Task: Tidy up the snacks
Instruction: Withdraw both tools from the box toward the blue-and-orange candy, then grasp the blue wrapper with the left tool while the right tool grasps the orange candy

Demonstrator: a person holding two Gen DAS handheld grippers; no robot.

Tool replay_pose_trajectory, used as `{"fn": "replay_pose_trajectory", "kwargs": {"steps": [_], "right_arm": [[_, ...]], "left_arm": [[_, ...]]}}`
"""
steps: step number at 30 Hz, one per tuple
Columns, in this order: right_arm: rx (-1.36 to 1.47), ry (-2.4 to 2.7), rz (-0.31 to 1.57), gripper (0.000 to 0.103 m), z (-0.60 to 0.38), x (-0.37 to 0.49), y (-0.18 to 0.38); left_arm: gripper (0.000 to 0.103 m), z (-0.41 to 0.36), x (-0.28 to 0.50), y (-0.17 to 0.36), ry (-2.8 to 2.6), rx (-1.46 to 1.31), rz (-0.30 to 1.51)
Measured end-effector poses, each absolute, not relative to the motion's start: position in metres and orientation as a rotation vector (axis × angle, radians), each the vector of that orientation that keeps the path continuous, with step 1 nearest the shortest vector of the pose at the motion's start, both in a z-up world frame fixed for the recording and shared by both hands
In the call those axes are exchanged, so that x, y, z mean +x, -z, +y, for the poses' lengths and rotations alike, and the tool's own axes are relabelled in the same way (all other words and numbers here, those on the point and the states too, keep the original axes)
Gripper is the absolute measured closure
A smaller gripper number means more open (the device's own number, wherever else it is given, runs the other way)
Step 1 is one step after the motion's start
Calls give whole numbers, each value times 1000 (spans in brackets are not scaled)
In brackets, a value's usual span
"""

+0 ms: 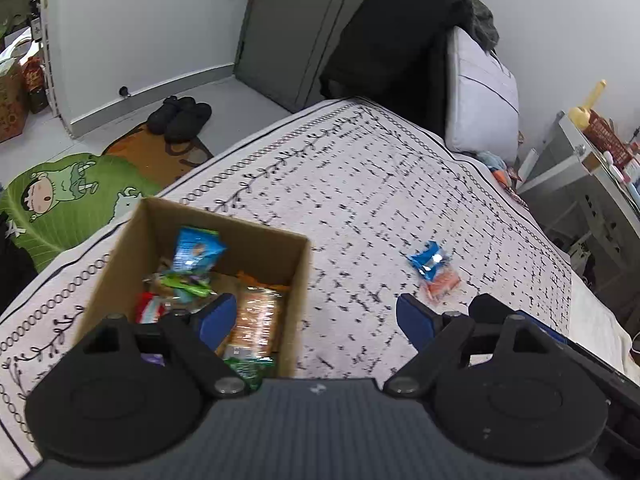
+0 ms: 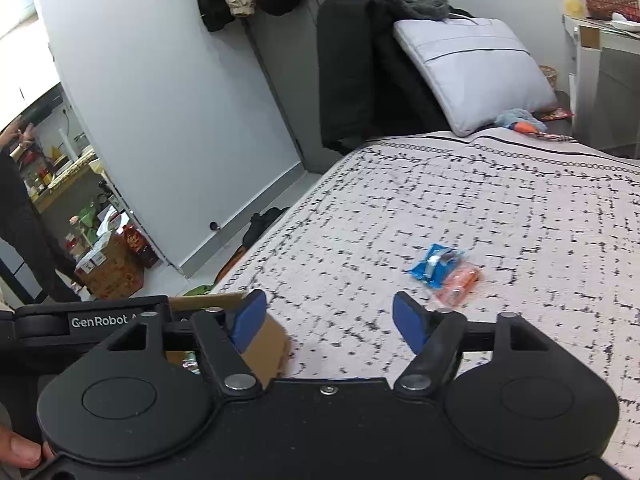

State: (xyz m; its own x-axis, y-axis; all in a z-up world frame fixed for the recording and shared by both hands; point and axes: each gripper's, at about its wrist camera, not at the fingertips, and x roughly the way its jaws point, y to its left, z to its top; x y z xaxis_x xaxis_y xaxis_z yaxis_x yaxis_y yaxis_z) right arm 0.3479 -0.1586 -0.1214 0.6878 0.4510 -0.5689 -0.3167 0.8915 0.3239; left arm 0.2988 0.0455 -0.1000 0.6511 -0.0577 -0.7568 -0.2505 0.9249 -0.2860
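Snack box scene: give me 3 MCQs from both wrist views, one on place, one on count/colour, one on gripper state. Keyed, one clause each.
1. Where do the loose snack packets lie?
A. on the floor mat
B. on the bed cover, apart from the box
C. inside the box

2. How many packets lie loose on the cover, and in what colours?
A. two, blue and orange
B. three, all green
C. one, red

3. How do the two grippers stand?
A. both shut on packets
B. left shut, right open
C. both open, holding nothing

Key:
1 B: the blue packet and orange packet rest on the bed cover, to the right of the cardboard box.
2 A: only those two show there, touching each other.
3 C: the left gripper and right gripper have fingers spread with nothing between.
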Motion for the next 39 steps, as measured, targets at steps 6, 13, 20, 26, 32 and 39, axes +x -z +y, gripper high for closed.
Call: {"fn": "replay_pose_trajectory", "kwargs": {"steps": [6,13,20,26,32,39], "right_arm": [[207,-410,703,29,-179,358,131],[231,-395,705,26,-201,370,137],[282,-347,730,26,-223,387,150],[342,-312,758,30,-238,405,164],[431,-288,804,42,-246,427,184],[505,-262,854,54,-241,454,217]], "left_arm": [[16,26,311,106,-96,-370,868],[16,5,330,113,-73,-358,871],[16,-12,353,124,-45,-356,875],[16,-26,375,137,2,-356,866],[20,-37,403,152,22,-351,870],[35,-46,441,172,54,-340,899]]}}
